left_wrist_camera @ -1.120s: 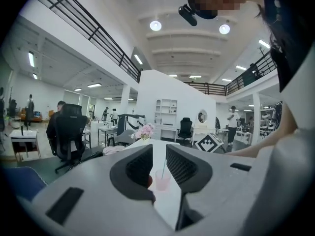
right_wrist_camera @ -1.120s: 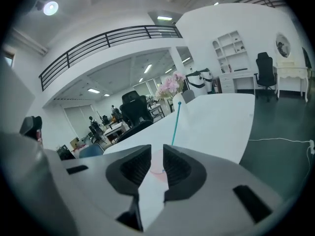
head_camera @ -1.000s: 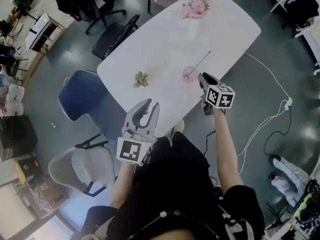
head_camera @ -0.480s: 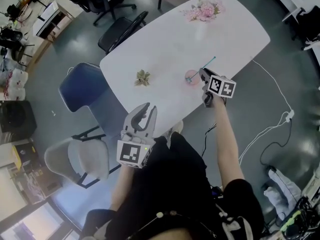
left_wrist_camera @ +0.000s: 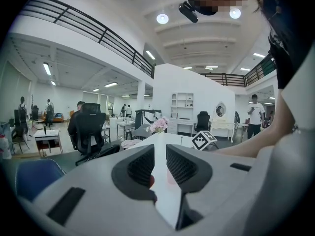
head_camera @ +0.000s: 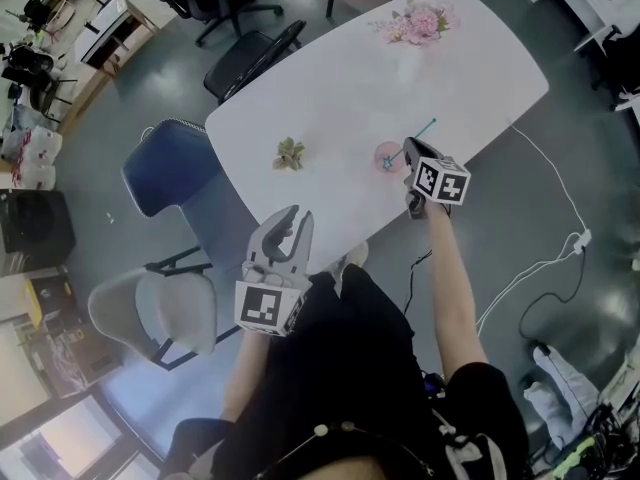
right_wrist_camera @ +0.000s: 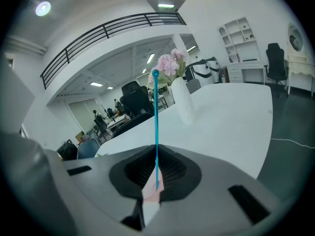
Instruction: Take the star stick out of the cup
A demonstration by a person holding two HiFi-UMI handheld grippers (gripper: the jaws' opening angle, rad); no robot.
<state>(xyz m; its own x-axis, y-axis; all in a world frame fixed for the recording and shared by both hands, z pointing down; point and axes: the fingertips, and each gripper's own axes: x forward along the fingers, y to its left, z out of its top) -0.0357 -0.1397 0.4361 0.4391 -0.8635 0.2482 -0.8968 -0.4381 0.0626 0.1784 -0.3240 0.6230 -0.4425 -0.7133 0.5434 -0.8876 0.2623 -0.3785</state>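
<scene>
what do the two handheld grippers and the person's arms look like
The left gripper and right gripper each have a light grey moulded body, curved tongs with black ribbed pads, and a white cube with black square markers at the rear. The person wears a black short-sleeved top. The right tongs are closing, a thin teal stick between them.

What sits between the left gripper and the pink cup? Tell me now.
Only bare white table lies between the left gripper and the cup, as the head view shows. The dried sprig sits off to one side.
</scene>
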